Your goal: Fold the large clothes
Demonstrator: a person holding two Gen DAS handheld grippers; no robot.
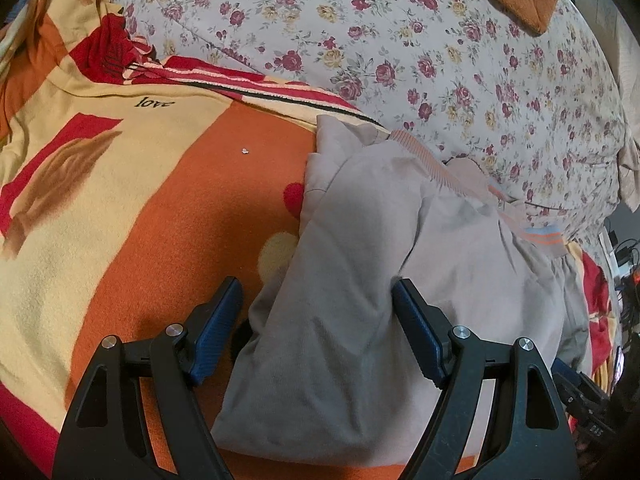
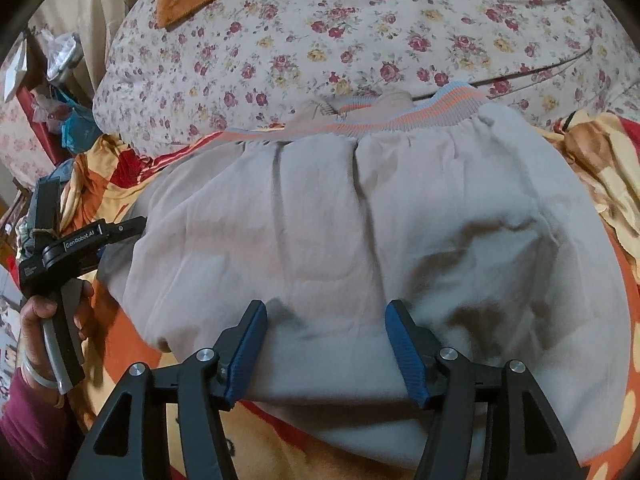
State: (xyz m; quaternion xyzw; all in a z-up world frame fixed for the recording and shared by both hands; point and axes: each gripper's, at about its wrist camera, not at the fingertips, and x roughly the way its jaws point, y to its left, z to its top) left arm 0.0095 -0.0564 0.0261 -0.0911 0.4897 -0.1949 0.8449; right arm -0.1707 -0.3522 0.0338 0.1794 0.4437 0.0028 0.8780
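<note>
— Pressing flat came first, I judged. My left gripper (image 1: 318, 322) hung with its jaws wide apart over the garment's (image 1: 360, 280) left end, one blue pad (image 1: 218, 320) above the blanket (image 1: 120, 208) and the other over the cloth, gripping nothing.

— And where did the garment lie?

— On the bed, across the orange and yellow blanket, its striped ribbed hem (image 2: 400, 114) against the floral quilt (image 2: 320, 40) behind. It was already folded into a thick bundle.

— How would you have taken it?

— I'd have closed on the near edge through every layer, both sides together, and lifted evenly so the fold landed square. One layer alone would have slid off the rest, I thought.

— What was the cloth like?

— Pale beige, matte and soft, with shallow creases from the gathered hem. The hem was knitted rib, orange and blue bands. The blanket looked fleecy, so I expected some drag.

— And your right?

— My right gripper (image 2: 326, 350) also stood open, its pads over the near edge at the middle, clamping nothing. Whether they touched the cloth, I couldn't tell.
</note>
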